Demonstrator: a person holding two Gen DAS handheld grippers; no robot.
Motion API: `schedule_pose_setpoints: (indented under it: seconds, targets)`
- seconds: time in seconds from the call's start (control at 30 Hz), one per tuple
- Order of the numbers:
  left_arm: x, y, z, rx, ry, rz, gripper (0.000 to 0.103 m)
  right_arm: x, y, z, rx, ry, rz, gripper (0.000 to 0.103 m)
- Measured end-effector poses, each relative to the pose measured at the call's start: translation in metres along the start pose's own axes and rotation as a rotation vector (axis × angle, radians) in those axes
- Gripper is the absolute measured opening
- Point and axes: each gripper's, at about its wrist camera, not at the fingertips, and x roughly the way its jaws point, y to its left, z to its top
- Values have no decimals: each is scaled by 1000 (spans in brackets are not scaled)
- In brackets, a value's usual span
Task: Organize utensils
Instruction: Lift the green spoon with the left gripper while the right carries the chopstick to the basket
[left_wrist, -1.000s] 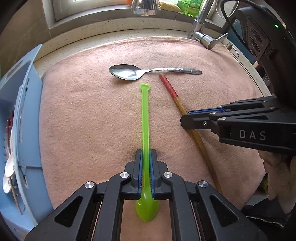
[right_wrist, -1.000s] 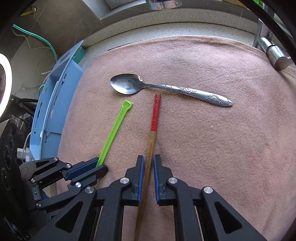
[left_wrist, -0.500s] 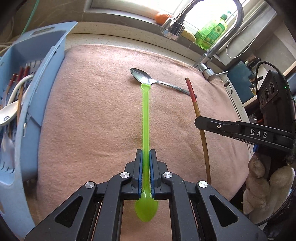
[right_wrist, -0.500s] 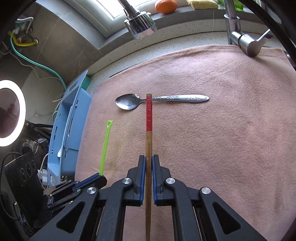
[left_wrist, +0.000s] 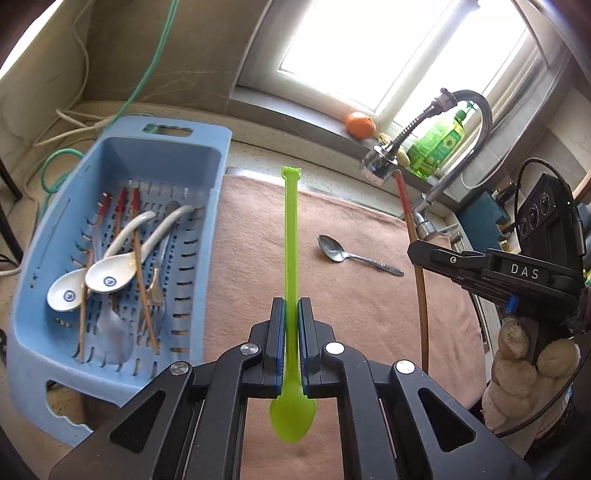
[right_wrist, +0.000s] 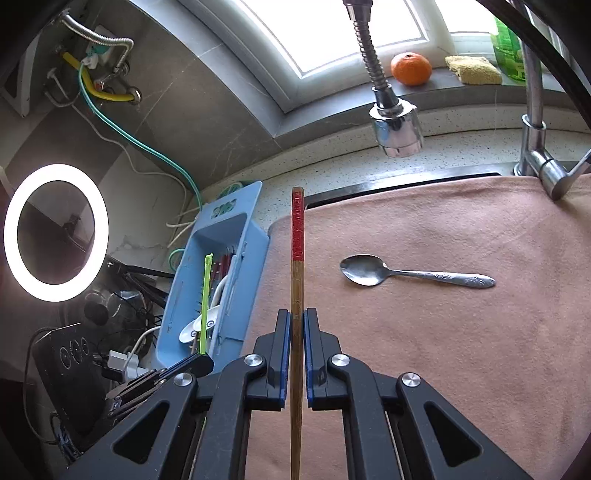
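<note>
My left gripper (left_wrist: 291, 306) is shut on a green plastic spoon (left_wrist: 291, 236), held in the air with its handle pointing forward and its bowl toward me. My right gripper (right_wrist: 296, 317) is shut on a wooden chopstick with a red end (right_wrist: 297, 266), also lifted off the cloth. A metal spoon (right_wrist: 406, 275) lies on the pink cloth (right_wrist: 461, 350); it also shows in the left wrist view (left_wrist: 354, 254). A blue utensil basket (left_wrist: 48, 343) stands left of the cloth and holds white ceramic spoons (left_wrist: 107, 275), chopsticks and forks.
A tap head (right_wrist: 395, 125) hangs over the cloth's far edge. A tap base (right_wrist: 543, 166) stands at the far right. An orange (right_wrist: 411, 69) and a green bottle (left_wrist: 439, 144) sit on the window sill. A ring light (right_wrist: 55, 232) stands at the left.
Both grippers have risen higher above the cloth with their utensils. The left view has swung left, so the basket's inside now shows fully.
</note>
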Motion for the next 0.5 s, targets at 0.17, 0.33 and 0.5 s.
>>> schedule_pose_setpoints:
  seconds: [0.17,0.33,0.5]
  targets:
    - [-22,39,14,-26,-43,63,5,19,33,13,-34,4,41,6]
    - [-31,70,27,-44,-75,130,5,44,64,25,-67,20,71,6]
    - [-29,93,36,-62,-84,166,5,66,92,28,-109,32,79,6]
